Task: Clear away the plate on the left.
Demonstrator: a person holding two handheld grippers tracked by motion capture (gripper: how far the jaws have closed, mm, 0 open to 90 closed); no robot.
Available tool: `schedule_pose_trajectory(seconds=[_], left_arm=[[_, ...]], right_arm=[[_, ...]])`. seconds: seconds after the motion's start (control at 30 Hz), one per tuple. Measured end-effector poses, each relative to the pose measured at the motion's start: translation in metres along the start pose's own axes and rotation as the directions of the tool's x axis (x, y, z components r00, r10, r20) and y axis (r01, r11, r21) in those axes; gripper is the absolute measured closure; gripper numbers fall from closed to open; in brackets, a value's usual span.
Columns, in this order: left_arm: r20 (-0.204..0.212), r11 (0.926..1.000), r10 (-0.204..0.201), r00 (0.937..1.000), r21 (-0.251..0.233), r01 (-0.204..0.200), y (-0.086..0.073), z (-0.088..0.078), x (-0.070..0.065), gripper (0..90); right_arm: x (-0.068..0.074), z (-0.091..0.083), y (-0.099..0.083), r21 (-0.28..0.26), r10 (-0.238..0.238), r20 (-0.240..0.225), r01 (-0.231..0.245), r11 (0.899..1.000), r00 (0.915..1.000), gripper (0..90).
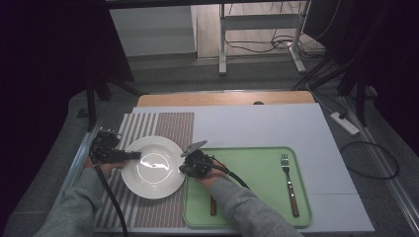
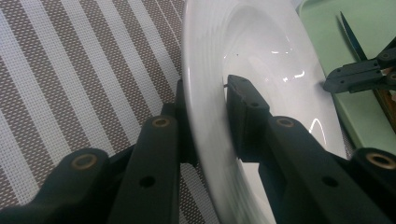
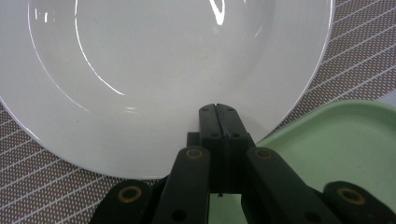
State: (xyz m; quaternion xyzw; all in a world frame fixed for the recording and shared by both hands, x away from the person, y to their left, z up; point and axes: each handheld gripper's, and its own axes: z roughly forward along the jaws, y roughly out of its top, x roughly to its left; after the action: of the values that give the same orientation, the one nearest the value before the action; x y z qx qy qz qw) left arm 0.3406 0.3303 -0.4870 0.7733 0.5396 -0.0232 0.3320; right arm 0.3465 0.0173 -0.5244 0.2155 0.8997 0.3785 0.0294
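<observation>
A white plate (image 1: 153, 168) lies on a brown-and-white striped placemat (image 1: 163, 123). My left gripper (image 1: 136, 156) comes in from the left and straddles the plate's left rim. In the left gripper view one jaw of the left gripper (image 2: 205, 84) sits under the plate's (image 2: 261, 51) rim and the other presses on its upper face. My right gripper (image 1: 183, 169) is at the plate's right rim. Its jaws (image 3: 217, 108) are shut together with nothing between them, tips resting over the plate's (image 3: 163, 70) edge.
A green tray (image 1: 247, 153) lies right of the plate, with a wooden-handled fork (image 1: 289, 182) at its right. A knife handle (image 1: 213, 205) pokes out under the right forearm. The mat and tray sit on a pale board (image 1: 257, 123).
</observation>
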Motion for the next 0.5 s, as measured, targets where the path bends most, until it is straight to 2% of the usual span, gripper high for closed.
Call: schedule_pose_trajectory(seconds=[0.3, 0.5], left_arm=[[0.021, 0.9996, 0.028, 0.9994, 0.001, -0.028, 0.0050, -0.0026, -0.0038, 75.8], [0.054, 0.9996, 0.022, 0.9983, -0.017, -0.021, 0.0067, -0.0045, -0.0041, 78.0]], right_arm=[[0.0003, 0.0011, -0.0008, 0.010, 0.002, -0.004, -0.002, 1.000, 1.0000, 89.8], [0.0007, 0.0016, -0.0017, 0.014, 0.006, -0.012, -0.005, 1.000, 0.9999, 89.4]])
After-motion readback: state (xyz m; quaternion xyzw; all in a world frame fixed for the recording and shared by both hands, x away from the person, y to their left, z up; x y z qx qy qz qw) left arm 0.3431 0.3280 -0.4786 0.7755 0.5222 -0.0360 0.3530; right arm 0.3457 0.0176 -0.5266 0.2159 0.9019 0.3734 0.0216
